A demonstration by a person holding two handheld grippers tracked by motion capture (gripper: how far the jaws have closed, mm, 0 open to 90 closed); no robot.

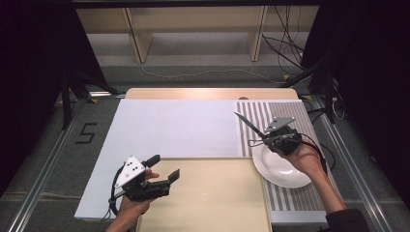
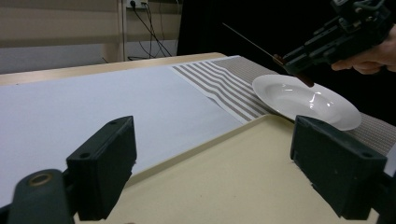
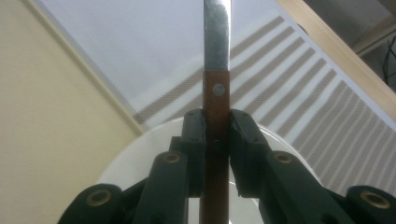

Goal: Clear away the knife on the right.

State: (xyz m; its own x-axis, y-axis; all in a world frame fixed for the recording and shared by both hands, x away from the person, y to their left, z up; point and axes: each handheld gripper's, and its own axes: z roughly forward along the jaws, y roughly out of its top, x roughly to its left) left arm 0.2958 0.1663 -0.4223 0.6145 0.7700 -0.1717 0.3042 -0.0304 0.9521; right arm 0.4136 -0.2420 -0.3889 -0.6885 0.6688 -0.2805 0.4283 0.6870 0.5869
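The right gripper [image 1: 265,139] is clamped on a knife [image 3: 216,93]: in the right gripper view its two black jaws press from either side on the brown wooden handle, just below the rivet, and the steel blade runs on straight ahead of them. In the high view this gripper hangs above the far edge of a white plate [image 1: 278,171], with the blade slanting up and away toward the far left, clear of any surface. The person's right hand [image 1: 309,159] wraps the gripper body from behind, and the cable trails off its rear. Under the plate lies a striped placemat [image 1: 290,116], which stretches out beyond the knife tip.

The left gripper [image 1: 164,166] stands wide, its jaws well apart with nothing between them. It hovers over the near left corner of a beige tray [image 1: 217,198], and the left hand [image 1: 133,205] grips it from below in the high view. In the left gripper view the tray's rim crosses just ahead of the jaws, with the plate beyond it to the right and the right gripper holding the knife above that plate. A white sheet [image 1: 174,128] covers the table ahead of the left gripper and to the left of the placemat.
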